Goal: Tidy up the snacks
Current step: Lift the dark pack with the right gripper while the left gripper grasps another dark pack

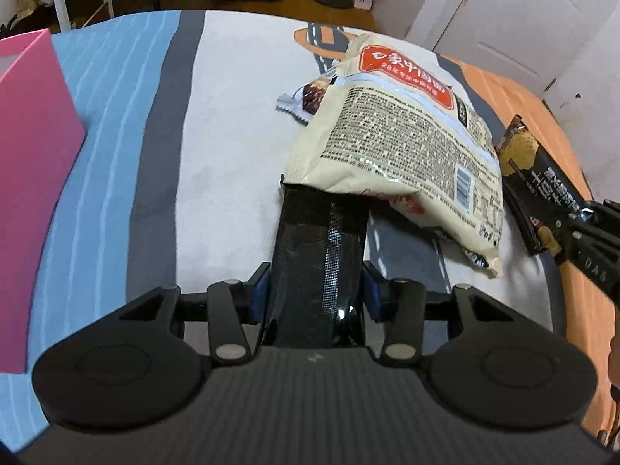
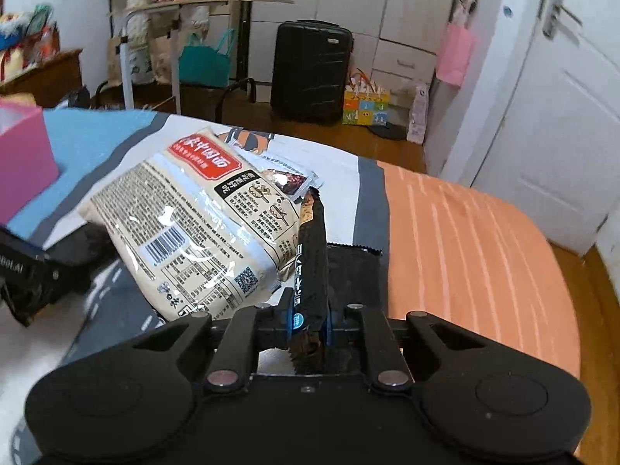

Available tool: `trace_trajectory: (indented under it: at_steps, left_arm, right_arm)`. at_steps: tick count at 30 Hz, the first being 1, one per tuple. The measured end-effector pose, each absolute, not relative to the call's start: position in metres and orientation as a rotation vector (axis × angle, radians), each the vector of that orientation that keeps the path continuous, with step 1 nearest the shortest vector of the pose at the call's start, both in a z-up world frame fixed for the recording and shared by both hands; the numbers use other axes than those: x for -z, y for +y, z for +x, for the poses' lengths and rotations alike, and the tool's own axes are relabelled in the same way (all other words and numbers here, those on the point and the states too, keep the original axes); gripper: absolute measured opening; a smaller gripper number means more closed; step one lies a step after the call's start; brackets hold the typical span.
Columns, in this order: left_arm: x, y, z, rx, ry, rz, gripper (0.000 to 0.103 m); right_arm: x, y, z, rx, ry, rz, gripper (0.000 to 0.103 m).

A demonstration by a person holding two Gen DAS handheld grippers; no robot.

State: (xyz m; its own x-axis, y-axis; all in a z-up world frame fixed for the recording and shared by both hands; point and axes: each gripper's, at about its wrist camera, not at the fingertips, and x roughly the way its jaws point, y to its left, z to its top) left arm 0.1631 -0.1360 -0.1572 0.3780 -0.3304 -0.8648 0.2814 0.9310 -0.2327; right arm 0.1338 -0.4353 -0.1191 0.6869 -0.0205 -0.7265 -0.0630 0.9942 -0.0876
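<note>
1. My left tool (image 1: 316,290) is clenched on a glossy black packet (image 1: 314,255); the packet stands between the two blue pads and runs forward from them, and its far end is tucked under the near edge of the cream noodle bag (image 1: 403,135).
2. My right tool (image 2: 308,321) is clamped tight on a slim black snack bar (image 2: 312,263). The bar sits edge-on between the pads, its near end poking back toward the camera and its far end pointing away, up past the noodle bag's right corner.
3. In the left wrist view I can see that same right tool at the right edge, holding the bar by one end, just beside the noodle bag.
4. The cream noodle bag, with its red label and printed back panel, lies tilted on the bed (image 1: 217,124), in the middle of the pale patch of the sheet. From the right wrist it is just left of my clamped bar and touching or nearly touching it; I cannot tell which.
5. A small packet with a dark picture on it (image 1: 306,99) peeks out from under the noodle bag's far side.
6. Another flat dark wrapper (image 2: 356,271) lies on the sheet right behind the bar in the right wrist view, on the grey stripe next to the orange band.
7. A pink box (image 1: 31,178) stands at the left on the blue part of the sheet, well apart from both tools and from the heap of snacks.
</note>
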Motion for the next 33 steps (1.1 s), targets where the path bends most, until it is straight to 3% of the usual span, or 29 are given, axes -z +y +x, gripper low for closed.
trace_trajectory:
  at_steps: [33]
  left_arm:
    - [0.119, -0.067, 0.082, 0.446, 1.28, 0.016, 0.046]
  right_arm:
    - [0.057, -0.321, 0.07, -0.381, 0.91, -0.095, 0.017]
